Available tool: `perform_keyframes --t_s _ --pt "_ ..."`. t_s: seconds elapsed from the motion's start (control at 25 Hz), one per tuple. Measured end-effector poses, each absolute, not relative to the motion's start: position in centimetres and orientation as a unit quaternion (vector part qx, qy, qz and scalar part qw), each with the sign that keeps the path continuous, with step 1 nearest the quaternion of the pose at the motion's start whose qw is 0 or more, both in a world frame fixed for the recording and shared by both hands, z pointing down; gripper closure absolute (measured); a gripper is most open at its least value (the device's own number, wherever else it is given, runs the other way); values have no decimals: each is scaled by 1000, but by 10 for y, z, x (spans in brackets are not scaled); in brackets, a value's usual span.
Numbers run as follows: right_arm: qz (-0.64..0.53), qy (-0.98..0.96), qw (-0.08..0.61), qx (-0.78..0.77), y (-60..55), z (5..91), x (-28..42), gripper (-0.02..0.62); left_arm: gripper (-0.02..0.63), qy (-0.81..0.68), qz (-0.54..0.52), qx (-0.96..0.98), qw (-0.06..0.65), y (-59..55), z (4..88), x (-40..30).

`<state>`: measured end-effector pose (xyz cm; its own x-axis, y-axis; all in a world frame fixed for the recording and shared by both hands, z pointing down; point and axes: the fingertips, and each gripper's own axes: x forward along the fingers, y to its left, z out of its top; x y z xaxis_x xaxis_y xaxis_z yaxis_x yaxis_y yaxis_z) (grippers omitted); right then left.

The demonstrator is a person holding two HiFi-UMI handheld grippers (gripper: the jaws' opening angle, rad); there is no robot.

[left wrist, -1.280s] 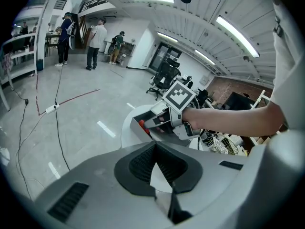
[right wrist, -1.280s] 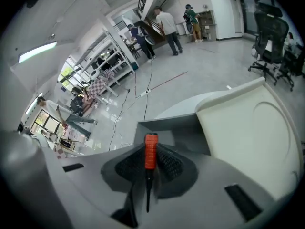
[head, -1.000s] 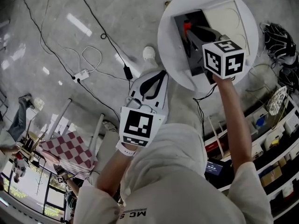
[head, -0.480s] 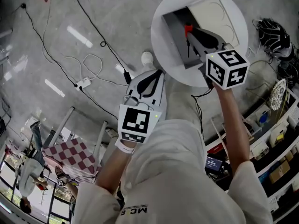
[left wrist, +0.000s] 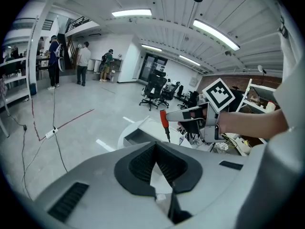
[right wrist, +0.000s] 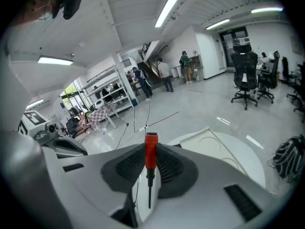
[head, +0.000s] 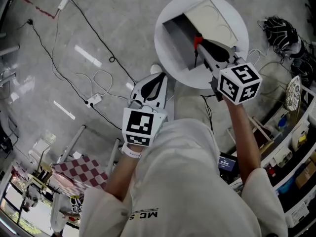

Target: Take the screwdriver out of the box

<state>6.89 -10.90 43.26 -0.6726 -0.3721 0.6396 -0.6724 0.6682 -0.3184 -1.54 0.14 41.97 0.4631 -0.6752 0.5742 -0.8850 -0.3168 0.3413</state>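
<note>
A grey open box [head: 178, 32] with a beige lid [head: 213, 18] lies on a round white table [head: 170, 64]. My right gripper [head: 200, 44] is shut on the red handle of a screwdriver [head: 197, 39], held above the box's near edge. In the right gripper view the screwdriver [right wrist: 150, 152] stands upright between the pads, its dark shaft pointing down. The left gripper view shows the screwdriver [left wrist: 163, 120] hanging from the right gripper [left wrist: 167, 118] over the box [left wrist: 131, 138]. My left gripper [head: 152, 85] hovers short of the table, over the floor, shut and with nothing in it.
Cables [head: 94, 73] and a power strip [head: 94, 101] trail over the grey floor to the left. A black cable bundle [head: 279, 31] lies right of the table, with shelving [head: 291, 147] below it. Office chairs [right wrist: 243, 78] and several people stand far off.
The right gripper has drawn back towards me from inside the box with the screwdriver in its jaws, which now hangs above the box's near edge. The left gripper has barely moved.
</note>
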Motion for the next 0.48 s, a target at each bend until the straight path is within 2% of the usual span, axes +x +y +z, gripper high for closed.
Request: perform_keyframes --t_s 0.48 --pt "246 -884 203 343 -80 343 113 471 597 -495 144 813 272 2 357 -7"
